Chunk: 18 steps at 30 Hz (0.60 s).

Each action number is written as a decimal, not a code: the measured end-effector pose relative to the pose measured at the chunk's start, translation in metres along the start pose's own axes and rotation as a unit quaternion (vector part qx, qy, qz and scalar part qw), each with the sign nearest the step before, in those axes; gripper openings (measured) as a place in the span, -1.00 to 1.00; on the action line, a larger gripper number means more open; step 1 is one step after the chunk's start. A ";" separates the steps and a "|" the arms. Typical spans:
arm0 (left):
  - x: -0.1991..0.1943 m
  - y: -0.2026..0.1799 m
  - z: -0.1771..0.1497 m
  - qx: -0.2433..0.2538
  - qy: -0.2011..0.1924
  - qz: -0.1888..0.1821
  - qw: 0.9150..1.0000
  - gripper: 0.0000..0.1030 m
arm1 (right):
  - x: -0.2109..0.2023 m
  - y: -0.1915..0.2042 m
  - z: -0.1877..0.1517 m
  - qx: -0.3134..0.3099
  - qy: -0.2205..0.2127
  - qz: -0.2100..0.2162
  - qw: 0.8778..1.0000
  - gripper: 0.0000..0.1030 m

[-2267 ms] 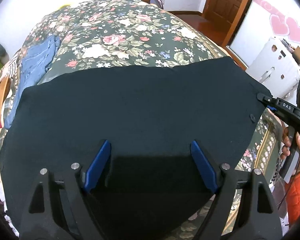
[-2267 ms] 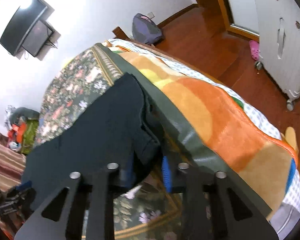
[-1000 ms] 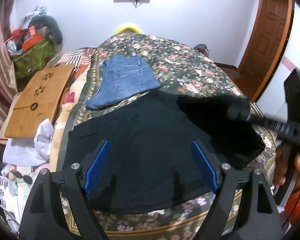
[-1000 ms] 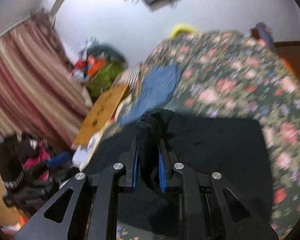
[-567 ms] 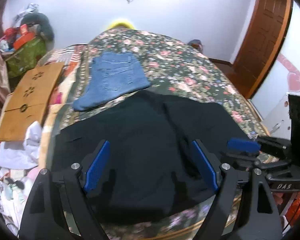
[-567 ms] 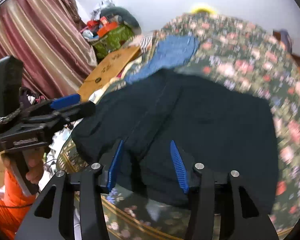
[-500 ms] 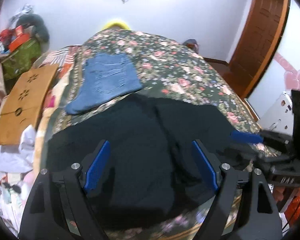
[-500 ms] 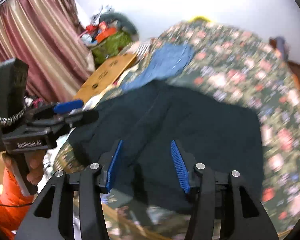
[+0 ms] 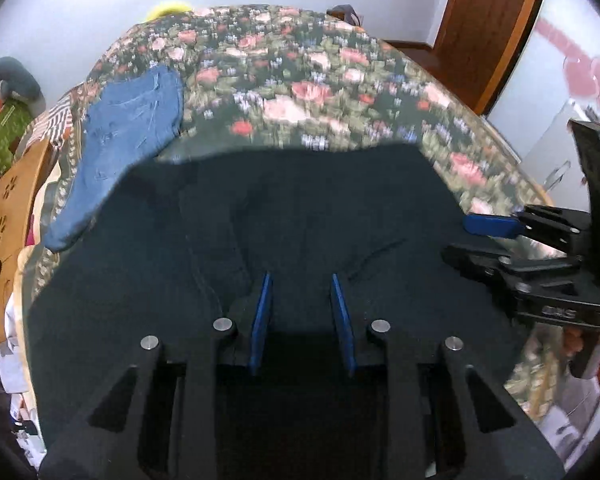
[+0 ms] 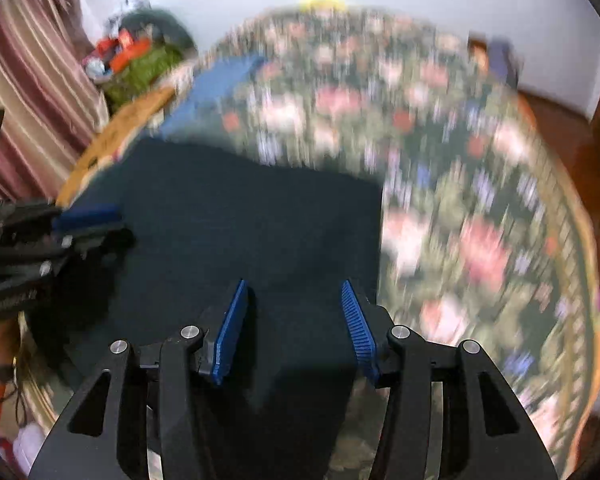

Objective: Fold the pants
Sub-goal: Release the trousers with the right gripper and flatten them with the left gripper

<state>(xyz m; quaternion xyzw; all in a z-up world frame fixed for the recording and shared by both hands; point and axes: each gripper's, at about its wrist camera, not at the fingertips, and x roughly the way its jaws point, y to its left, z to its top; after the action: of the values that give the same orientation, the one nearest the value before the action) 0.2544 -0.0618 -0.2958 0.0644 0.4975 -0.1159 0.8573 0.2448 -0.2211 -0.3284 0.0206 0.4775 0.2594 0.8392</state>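
Left gripper [image 9: 302, 276] tilted down, closing over black pants [image 9: 308, 208]; right gripper [image 10: 294, 284] part-open, nothing held.

The right wrist view is blurred: the floral bedspread [image 10: 440, 200] smears. The black pants [image 9: 320, 220] hide behind the gripper mounts at the bottom edge.

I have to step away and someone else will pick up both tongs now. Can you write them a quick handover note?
Left tongs: jaws closing over the black pants, near edge; no firm pinch visible.
Right tongs: open, above the pants' near right corner, holding nothing.
Pants: on the floral bedspread, already doubled into a rough rectangle, with a ridge left of centre.
Folded jeans: beside the far left corner.
Left: grip the near edge with both tongs and fold the pants again.
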 end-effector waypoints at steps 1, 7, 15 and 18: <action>-0.001 -0.002 -0.003 0.008 -0.005 0.004 1.000 -0.39 | -0.006 -0.001 -0.006 0.000 -0.003 0.003 1.000 -0.11; -0.013 -0.017 -0.026 0.047 -0.013 0.030 0.998 -0.39 | -0.028 -0.005 -0.031 0.003 -0.004 -0.001 1.000 -0.11; -0.039 -0.015 -0.048 0.040 -0.032 0.060 0.997 0.04 | -0.046 -0.001 -0.038 -0.001 -0.011 -0.034 0.999 -0.11; -0.062 0.010 -0.051 -0.015 -0.038 0.051 0.998 0.13 | -0.063 0.009 -0.029 -0.007 -0.035 -0.038 0.999 -0.11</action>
<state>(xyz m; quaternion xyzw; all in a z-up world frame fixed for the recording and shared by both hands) 0.1844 -0.0326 -0.2670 0.0720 0.4625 -0.0669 0.8811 0.1921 -0.2478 -0.2919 0.0052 0.4462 0.2300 0.8648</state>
